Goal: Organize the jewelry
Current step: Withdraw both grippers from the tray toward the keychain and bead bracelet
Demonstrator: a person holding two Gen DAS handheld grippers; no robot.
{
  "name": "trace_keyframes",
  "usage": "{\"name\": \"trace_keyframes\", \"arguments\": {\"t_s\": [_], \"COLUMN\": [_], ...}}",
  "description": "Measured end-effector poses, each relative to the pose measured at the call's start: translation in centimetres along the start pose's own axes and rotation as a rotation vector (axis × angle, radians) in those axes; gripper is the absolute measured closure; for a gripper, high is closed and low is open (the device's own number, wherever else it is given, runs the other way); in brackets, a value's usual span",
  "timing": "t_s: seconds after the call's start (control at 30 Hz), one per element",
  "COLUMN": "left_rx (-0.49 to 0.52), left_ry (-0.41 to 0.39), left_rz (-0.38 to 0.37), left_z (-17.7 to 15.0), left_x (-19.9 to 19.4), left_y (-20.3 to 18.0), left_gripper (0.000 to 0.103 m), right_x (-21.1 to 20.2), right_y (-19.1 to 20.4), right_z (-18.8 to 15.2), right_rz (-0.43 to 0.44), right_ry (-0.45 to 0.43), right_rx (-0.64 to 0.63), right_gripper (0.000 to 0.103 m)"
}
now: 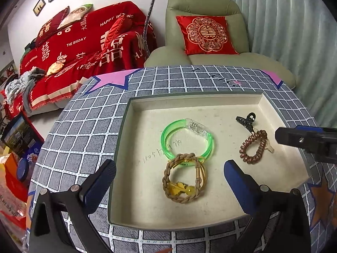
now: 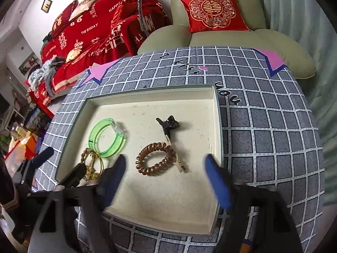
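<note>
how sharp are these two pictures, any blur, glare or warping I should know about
Left wrist view: sharp; the green translucent bangle and braided tan rope bracelet read crisply; fisheye bends the shallow cream tray. Right wrist view: the right gripper has smeared blue fingers, but the brown coiled hair tie is clear. No strong glare; soft shadows.

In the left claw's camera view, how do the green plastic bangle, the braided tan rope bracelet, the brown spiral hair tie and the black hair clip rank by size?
1. Green plastic bangle
2. Braided tan rope bracelet, nearly alike and nearer the camera, so unsure
3. Brown spiral hair tie
4. Black hair clip
</note>
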State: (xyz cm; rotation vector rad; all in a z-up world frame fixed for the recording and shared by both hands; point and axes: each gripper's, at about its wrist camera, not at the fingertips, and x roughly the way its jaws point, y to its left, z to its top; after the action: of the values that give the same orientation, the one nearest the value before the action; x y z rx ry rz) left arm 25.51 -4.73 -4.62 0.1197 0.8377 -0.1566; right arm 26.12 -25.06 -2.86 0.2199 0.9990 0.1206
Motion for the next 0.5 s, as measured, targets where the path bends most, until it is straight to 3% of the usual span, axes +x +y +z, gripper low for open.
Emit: {"name": "trace_keyframes", "arguments": {"t_s": [0.37,0.5], "left_rx": [0.044,0.045], "left_ry": [-0.021,-0.021], "left_rz": [0.015,0.011], "left_z": [-1.7,-2.8], "left_x": [-2.7,-3.9], "left_y": [-0.5,-0.4], "left_gripper": [0.000,0.000], "right_x": [-2.7,-3.8], "right_y": [-0.8,-0.4], "right_z": [-1.5,-2.4], "right_rz": [0.066,0.083], "right_ry": [-0.046,-0.014], "right_rx": [0.067,0.044], "right_gripper": [0.013,0.013]}}
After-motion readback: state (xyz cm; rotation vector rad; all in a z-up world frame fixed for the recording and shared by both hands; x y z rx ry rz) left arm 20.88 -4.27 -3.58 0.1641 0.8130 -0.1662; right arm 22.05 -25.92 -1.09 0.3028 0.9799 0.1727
